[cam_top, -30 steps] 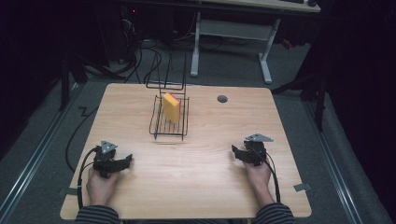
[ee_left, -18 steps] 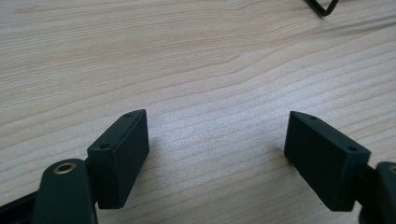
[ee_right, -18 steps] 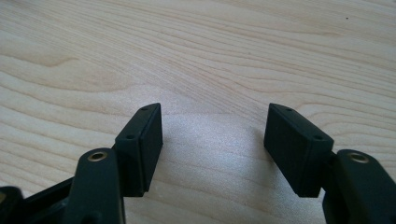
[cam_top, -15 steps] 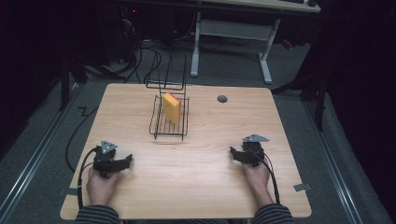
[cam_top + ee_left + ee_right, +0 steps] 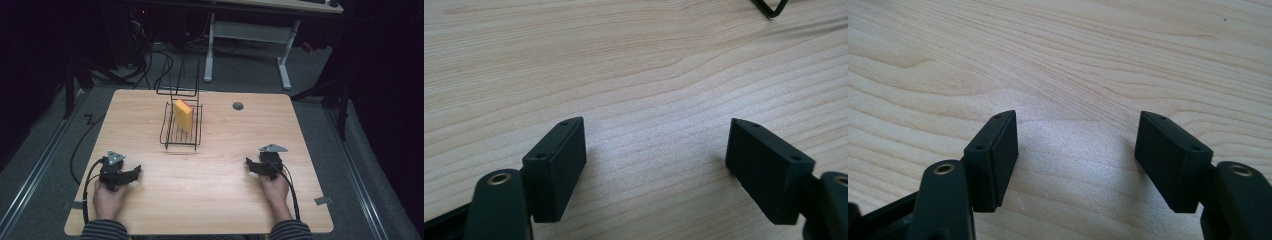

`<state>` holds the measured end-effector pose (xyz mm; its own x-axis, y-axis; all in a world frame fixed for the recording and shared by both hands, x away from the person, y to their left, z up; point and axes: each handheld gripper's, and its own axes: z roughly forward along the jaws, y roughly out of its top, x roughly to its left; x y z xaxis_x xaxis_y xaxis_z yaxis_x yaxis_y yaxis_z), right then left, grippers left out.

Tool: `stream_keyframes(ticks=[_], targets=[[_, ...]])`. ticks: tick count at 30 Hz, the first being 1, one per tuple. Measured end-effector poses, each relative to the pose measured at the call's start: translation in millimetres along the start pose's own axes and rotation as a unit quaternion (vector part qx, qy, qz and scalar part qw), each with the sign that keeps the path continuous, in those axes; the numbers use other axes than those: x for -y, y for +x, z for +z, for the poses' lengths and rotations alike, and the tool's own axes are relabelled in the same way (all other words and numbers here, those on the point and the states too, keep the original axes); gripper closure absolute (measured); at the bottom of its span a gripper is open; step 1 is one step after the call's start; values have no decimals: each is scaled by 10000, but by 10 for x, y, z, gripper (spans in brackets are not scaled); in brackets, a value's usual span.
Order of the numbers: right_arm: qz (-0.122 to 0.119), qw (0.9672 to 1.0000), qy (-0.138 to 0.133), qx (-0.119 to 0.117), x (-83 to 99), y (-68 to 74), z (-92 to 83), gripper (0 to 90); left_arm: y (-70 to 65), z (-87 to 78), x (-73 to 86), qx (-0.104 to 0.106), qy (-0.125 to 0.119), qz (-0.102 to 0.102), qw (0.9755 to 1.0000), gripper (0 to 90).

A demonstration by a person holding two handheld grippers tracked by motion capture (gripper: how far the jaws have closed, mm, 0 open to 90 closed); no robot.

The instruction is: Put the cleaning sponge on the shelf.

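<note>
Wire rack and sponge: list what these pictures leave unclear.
- Sponge, high view: its lower part is crossed by the rack's wires; how it rests cannot be told.
- Rack, left gripper view: cut off by the top edge, just a corner seen.
- Dark round spot on the table, high view: too small to identify.

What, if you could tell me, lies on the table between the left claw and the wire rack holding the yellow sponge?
Nothing: in the high view, only bare wooden table separates the left claw from the wire rack with its yellow sponge.
</note>
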<state>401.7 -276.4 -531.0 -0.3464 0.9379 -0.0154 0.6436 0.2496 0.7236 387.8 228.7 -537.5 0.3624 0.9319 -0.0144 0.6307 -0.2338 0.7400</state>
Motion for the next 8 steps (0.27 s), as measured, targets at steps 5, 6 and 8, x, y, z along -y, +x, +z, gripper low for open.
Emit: stream_keyframes(ticks=[5, 6, 8], targets=[[-19, 10000, 4, -13, 0, 0, 0, 333, 4, 3, -5, 21, 10, -1, 10000, 247], [-28, 10000, 3, -12, 0, 0, 1, 332, 3, 6, -6, 20, 5, 1, 10000, 245], [-31, 10000, 4, -15, 0, 0, 1, 330, 4, 12, -13, 22, 8, 1, 10000, 244]])
